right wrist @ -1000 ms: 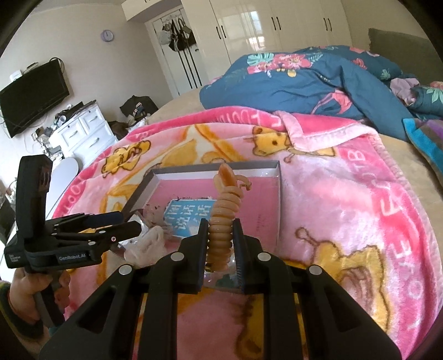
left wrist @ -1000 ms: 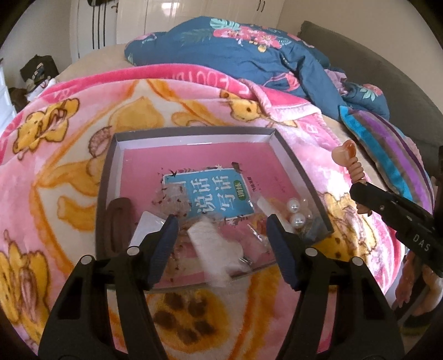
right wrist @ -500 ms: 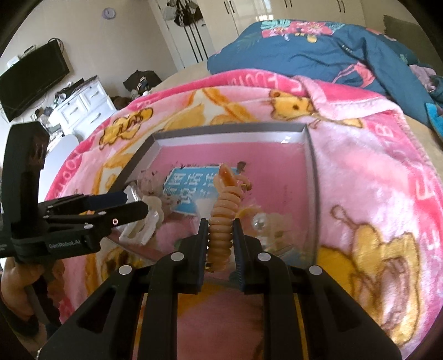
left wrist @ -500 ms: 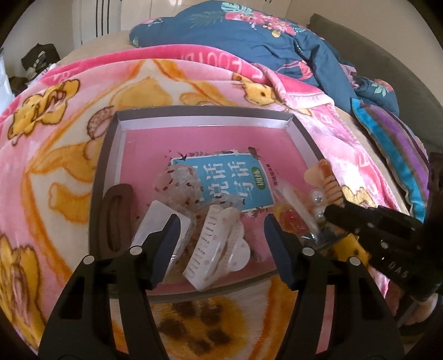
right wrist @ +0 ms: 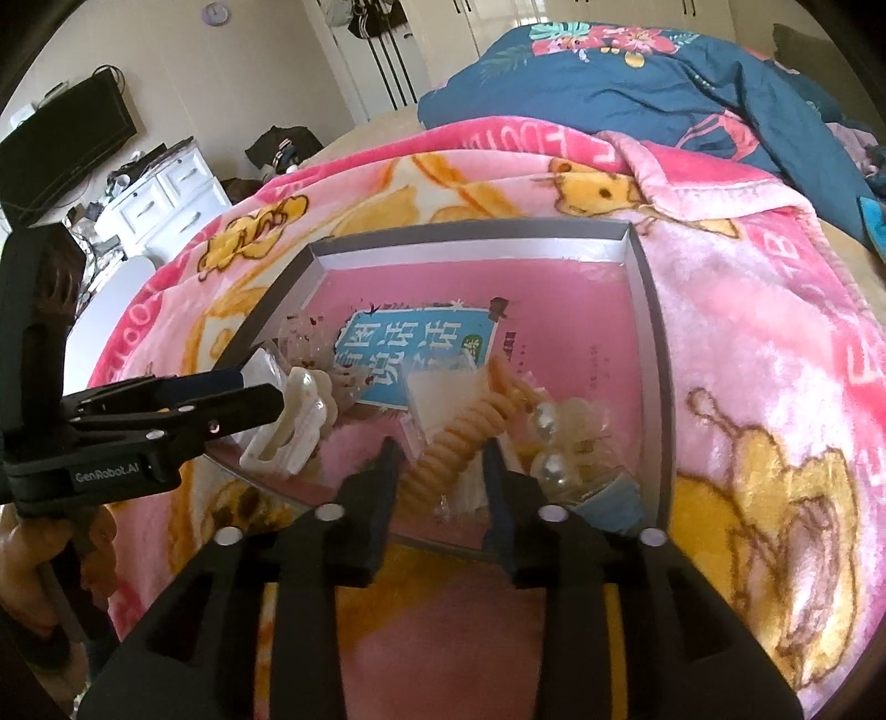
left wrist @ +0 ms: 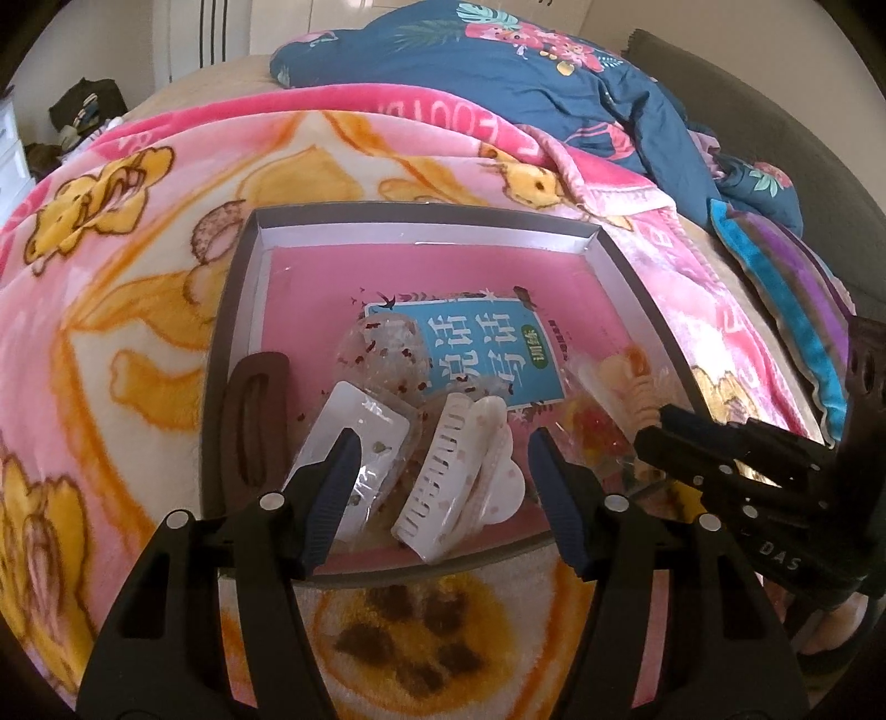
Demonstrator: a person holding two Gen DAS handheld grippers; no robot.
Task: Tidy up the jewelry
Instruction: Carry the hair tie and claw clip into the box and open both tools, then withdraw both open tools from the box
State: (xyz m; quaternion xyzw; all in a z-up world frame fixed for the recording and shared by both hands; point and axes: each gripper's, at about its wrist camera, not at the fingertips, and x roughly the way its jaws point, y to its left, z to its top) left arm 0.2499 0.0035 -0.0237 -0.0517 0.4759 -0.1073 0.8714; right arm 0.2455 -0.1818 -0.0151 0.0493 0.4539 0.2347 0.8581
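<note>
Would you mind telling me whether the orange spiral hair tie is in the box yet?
In: the hair tie lies inside the box, between the right gripper's open fingers.

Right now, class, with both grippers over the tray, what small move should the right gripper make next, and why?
Probably lift the right gripper straight back. Its jaws have just been opening, and the orange spiral hair tie lies between them in the tray, no longer pinched. Backing off avoids dragging it or the pearl clip beside it.

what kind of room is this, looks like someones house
Most likely a bedroom in a home. The work sits on a bed spread with a pink cartoon blanket and a rumpled blue floral duvet; white wardrobe doors line the far wall, with a wall television above a white dresser.
</note>
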